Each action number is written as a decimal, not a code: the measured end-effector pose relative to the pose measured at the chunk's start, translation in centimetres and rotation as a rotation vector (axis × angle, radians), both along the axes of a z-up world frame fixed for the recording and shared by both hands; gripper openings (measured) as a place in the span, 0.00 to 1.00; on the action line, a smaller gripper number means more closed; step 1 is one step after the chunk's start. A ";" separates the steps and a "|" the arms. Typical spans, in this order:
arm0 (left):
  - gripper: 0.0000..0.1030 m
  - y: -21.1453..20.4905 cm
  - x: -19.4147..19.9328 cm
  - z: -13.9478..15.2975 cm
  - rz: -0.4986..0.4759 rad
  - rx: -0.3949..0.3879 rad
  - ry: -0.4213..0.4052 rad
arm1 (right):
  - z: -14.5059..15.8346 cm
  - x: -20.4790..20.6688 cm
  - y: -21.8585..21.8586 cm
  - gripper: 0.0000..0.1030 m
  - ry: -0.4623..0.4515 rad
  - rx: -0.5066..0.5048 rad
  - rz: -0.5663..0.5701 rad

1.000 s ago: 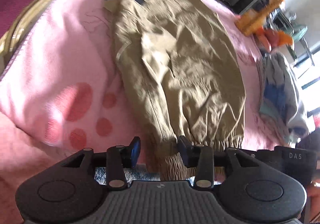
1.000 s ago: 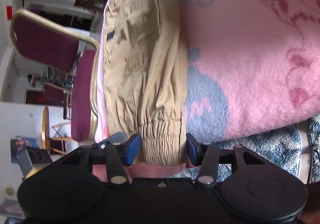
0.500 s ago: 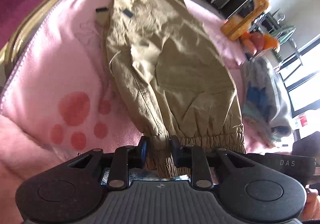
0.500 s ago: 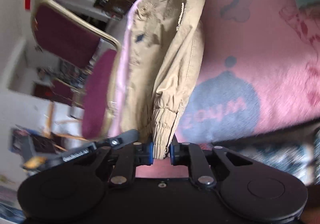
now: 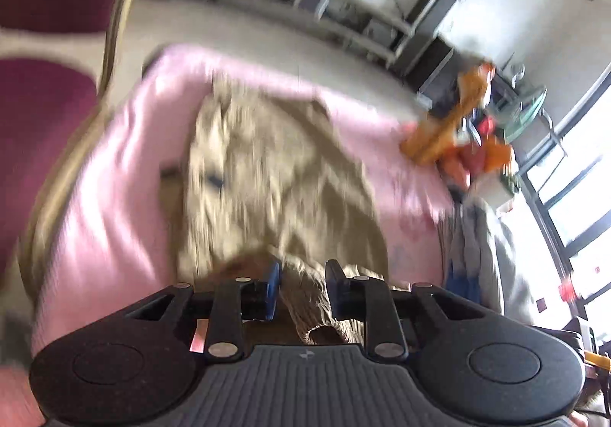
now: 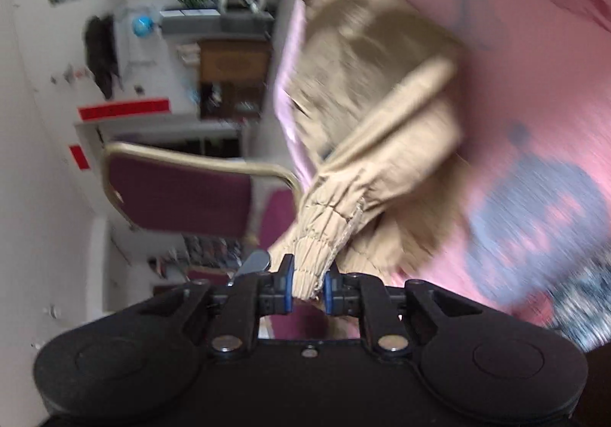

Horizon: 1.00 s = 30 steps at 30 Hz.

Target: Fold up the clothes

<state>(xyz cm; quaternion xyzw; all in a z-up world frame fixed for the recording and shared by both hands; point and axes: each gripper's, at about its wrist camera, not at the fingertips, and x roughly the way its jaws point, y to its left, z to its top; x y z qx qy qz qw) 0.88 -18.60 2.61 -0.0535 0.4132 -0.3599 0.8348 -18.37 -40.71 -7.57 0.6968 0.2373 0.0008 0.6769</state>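
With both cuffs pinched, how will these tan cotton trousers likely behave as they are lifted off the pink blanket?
The tan cotton trousers will probably hang limp: the fabric already creases and sags beyond the right gripper. They look light. The gathered elastic cuff bunched in the left gripper should resist slipping.

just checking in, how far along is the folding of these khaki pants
Early. Done: the pants lie on the pink blanket, and both elastic cuffs are gripped. In hand: the left tongs hold one cuff, their jaws opening slightly; the right tongs are shut on the other, lifted off the blanket. Left: carrying the cuffs toward the waist; no finished fold shows.
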 end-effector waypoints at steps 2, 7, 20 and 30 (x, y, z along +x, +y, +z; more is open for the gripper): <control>0.32 0.6 1.1 1.4 0.037 -0.029 -0.064 | 0.9 2.1 -0.9 0.14 -0.024 -0.013 -0.043; 0.41 2.7 3.2 2.7 0.112 -0.070 -0.165 | 2.0 9.8 -4.0 0.24 -0.030 -0.061 -0.072; 0.44 -1.0 6.0 -8.0 0.000 0.191 -0.142 | 10.2 10.6 -7.9 0.45 0.091 -0.883 0.200; 0.34 -5.1 10.4 -14.2 0.009 0.311 -0.095 | 0.4 13.5 -9.0 0.41 0.176 -0.832 0.363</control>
